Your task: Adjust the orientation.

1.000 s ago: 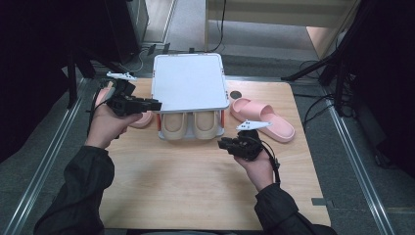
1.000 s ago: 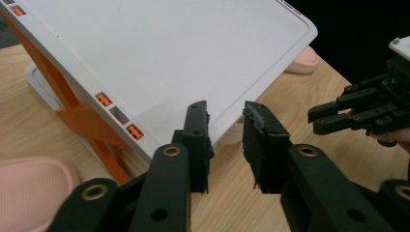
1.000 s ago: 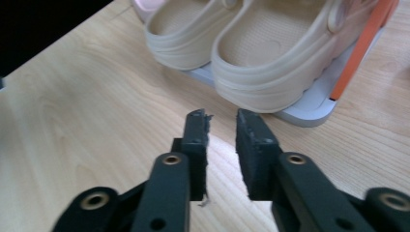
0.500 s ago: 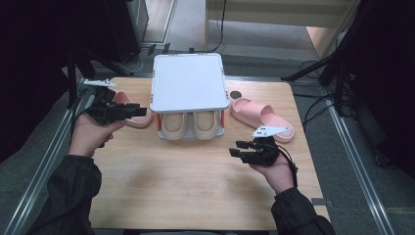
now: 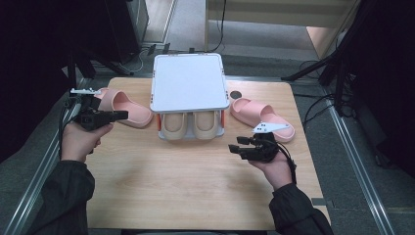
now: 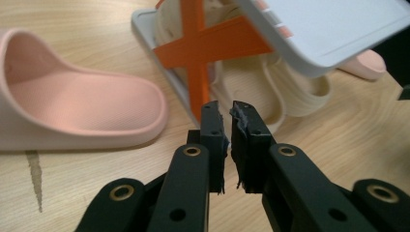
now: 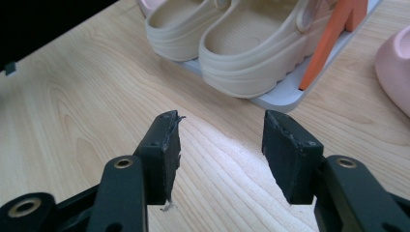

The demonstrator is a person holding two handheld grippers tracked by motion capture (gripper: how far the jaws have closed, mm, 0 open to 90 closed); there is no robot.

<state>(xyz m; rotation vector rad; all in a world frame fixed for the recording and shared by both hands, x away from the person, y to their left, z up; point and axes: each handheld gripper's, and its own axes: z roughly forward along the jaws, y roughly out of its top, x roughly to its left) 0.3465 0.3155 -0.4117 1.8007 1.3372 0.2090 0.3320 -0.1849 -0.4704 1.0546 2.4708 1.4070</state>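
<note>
A white two-level shoe rack [image 5: 188, 81] with orange cross braces [image 6: 203, 48] stands at the table's far middle. A pair of beige clogs [image 5: 192, 125] [image 7: 241, 41] sits on its lower shelf. One pink slipper [image 5: 122, 107] [image 6: 72, 104] lies left of the rack, another [image 5: 262, 117] to its right. My left gripper [image 5: 120, 116] [image 6: 227, 121] is shut with nothing in it, hovering by the left slipper's near end. My right gripper [image 5: 235, 148] [image 7: 220, 130] is open and empty above bare wood, in front of the rack's right corner.
The wooden table [image 5: 195, 191] has open room across its near half. A small dark round disc [image 5: 236, 94] lies at the back right of the rack. Metal rails run along both sides of the table.
Both hands have drawn back from the rack: the left gripper out to the left beside the slipper, the right gripper down and to the right toward the near table.
</note>
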